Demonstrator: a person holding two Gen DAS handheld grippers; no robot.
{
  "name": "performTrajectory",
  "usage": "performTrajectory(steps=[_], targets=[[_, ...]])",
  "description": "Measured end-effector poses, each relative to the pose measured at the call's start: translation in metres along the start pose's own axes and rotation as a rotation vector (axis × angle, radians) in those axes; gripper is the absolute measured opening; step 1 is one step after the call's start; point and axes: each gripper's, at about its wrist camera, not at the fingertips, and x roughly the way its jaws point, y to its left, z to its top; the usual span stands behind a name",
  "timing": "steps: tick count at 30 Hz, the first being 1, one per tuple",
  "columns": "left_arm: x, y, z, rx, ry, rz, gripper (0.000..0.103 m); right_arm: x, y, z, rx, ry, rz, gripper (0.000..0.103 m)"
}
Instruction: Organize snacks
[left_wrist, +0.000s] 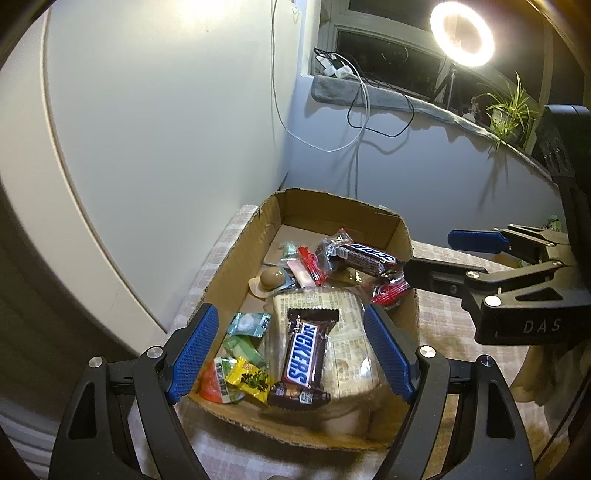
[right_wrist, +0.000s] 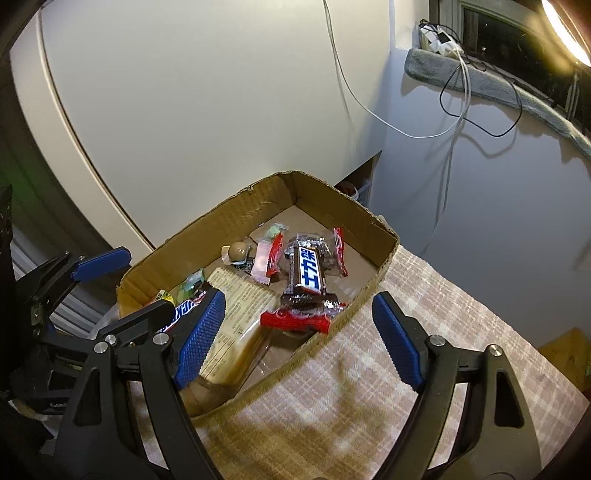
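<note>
A shallow cardboard box (left_wrist: 240, 254) (right_wrist: 207, 229) holds several snacks. A Snickers bar (left_wrist: 304, 356) lies on a clear pack of crackers (left_wrist: 351, 332) (right_wrist: 236, 310). A second chocolate bar (left_wrist: 364, 254) (right_wrist: 306, 273) lies toward the back among red wrappers (left_wrist: 312, 264) (right_wrist: 295, 317). Small green and yellow sweets (left_wrist: 247, 369) sit at the front left. My left gripper (left_wrist: 291, 350) is open, hovering over the Snickers and crackers, holding nothing. My right gripper (right_wrist: 299, 339) is open over the box's right wall, empty; it shows in the left wrist view (left_wrist: 439, 254).
The box sits on a checked cloth (right_wrist: 443, 314). A white wall panel (left_wrist: 147, 129) rises behind. Cables (left_wrist: 358, 110) hang from a sill with a plant (left_wrist: 509, 110) and a ring light (left_wrist: 461, 33).
</note>
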Motion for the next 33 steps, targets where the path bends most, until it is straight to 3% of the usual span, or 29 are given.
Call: performTrajectory(steps=[16,20,33], targets=[[-0.032,-0.009,-0.018,-0.023,-0.053,0.017,0.081,-0.047,0.007,-0.032,0.042,-0.091,-0.060,0.085],[-0.039,-0.015,-0.023,-0.023,-0.064,0.015,0.081,-0.056,0.006,-0.041,0.052,-0.108,-0.082,0.094],[-0.065,-0.033,-0.046,-0.054,-0.095,0.025,0.081,-0.089,0.018,-0.073,0.042,-0.163,-0.144,0.096]])
